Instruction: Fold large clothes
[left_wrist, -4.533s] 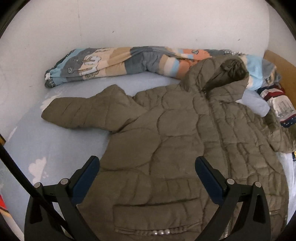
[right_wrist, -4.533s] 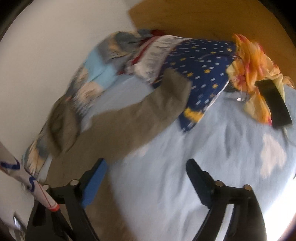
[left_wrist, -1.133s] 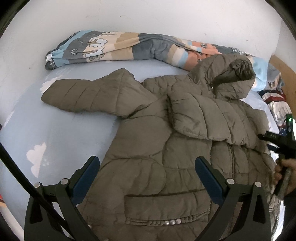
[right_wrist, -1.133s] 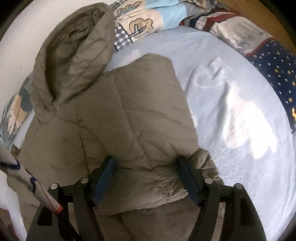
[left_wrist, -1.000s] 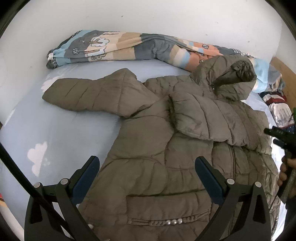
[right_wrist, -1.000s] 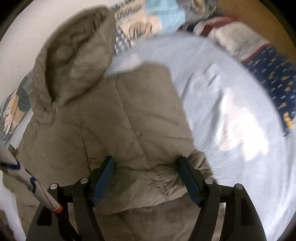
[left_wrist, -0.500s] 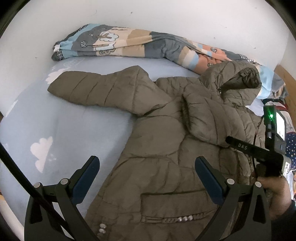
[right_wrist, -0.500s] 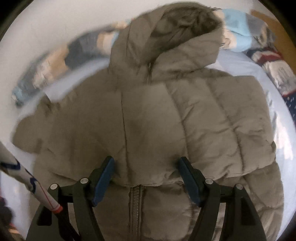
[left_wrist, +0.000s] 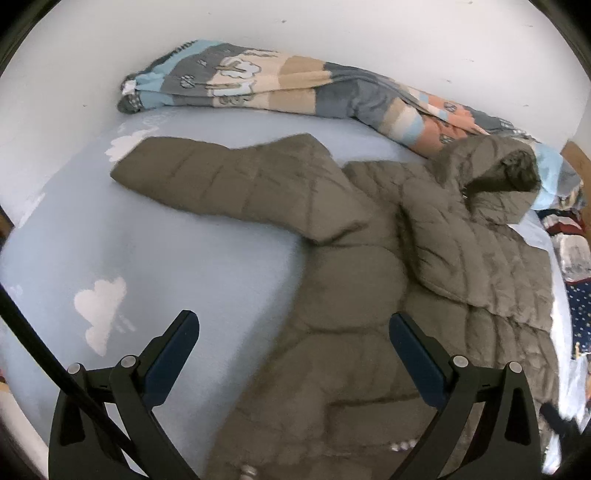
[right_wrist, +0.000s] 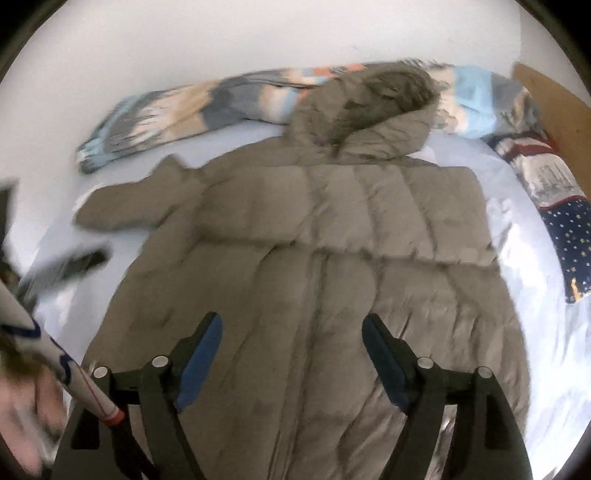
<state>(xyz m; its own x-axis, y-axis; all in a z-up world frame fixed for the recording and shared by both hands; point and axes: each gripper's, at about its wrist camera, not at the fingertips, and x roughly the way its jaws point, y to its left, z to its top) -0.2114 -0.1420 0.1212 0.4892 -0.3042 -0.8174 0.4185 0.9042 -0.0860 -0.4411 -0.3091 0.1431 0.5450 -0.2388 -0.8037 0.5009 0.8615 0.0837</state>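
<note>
Jacket (right_wrist: 303, 258) flat below open right tool (right_wrist: 291, 350)

We see a puffy olive-brown quilted jacket (left_wrist: 354, 295) lying flat, front up, on the pale blue bed sheet (left_wrist: 166, 266). Its zip runs down the middle, closed as far as we can tell. The hood (left_wrist: 495, 177) sits at the top, its dark lining showing, resting against the striped blanket (left_wrist: 280, 85) along the wall. One sleeve (left_wrist: 221, 184) stretches straight out sideways onto the sheet. The other sleeve (right_wrist: 388, 210) lies folded across the chest, its edge making a straight line over the front. A row of small pearly beads (left_wrist: 402, 445) trims a pocket near the hem.
</note>
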